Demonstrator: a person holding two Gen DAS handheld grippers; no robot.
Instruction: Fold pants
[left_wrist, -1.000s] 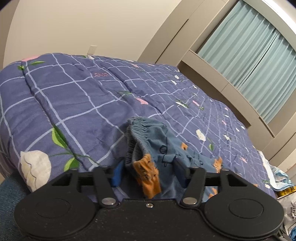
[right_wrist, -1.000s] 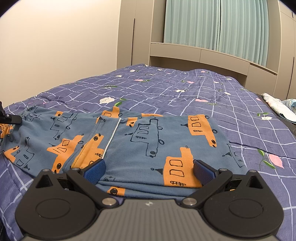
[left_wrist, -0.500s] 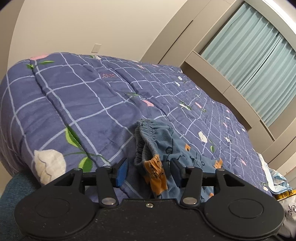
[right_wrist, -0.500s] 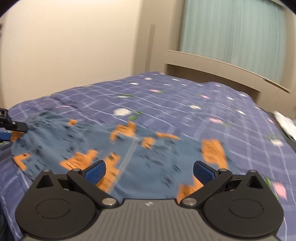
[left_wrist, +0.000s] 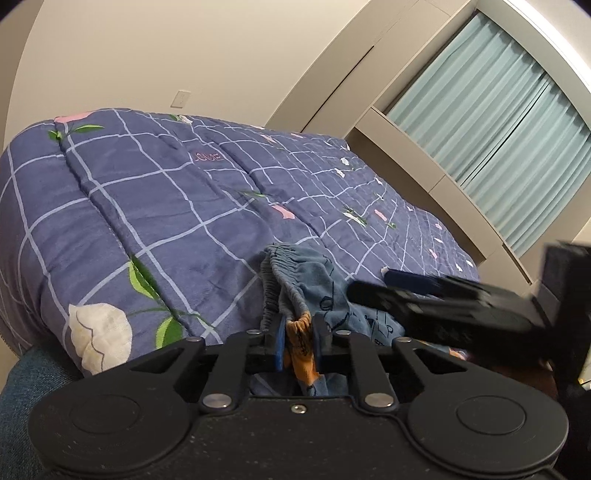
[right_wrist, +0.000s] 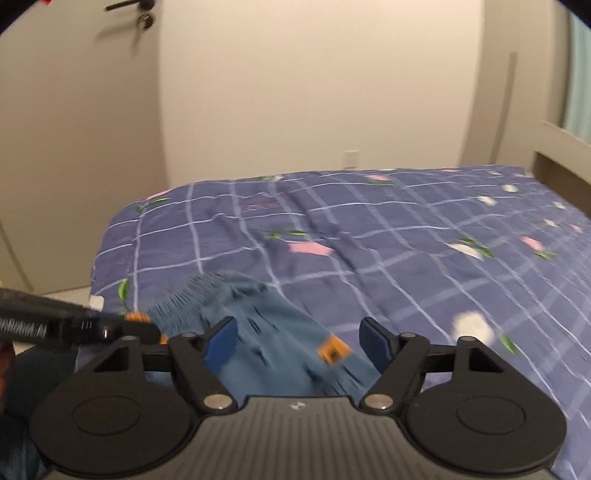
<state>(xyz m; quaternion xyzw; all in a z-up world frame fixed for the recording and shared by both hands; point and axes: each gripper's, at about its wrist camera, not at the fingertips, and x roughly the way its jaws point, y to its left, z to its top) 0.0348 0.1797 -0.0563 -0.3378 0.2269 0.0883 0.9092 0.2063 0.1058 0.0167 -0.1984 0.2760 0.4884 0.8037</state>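
I am closing my left gripper (left_wrist: 298, 341) on the near edge of the pants (left_wrist: 314, 280), and the orange patch of cloth is already pinched between its blue pads, right by the gathered waistband. The pants are lying bunched at the near end of the quilt (left_wrist: 155, 206), close to the bed's near edge, with the waistband standing up a little.

My right gripper (right_wrist: 298, 341) is narrowing too, with the blue cloth lying between its pads (right_wrist: 221, 343), but they are not yet pressing on it, so that side is not holding anything.

To do this well, I judge I should finish the right pinch on a single clean edge beside the left one, catching both layers and not a loose wrinkle. Then I should keep the two grips level and apart, so the cloth stays taut between them for the fold.

My left gripper is tilting gently down toward the quilt. My right gripper is reaching in from the right, angled more steeply down, its fingers (left_wrist: 406, 295) showing blurred just beyond the left one.
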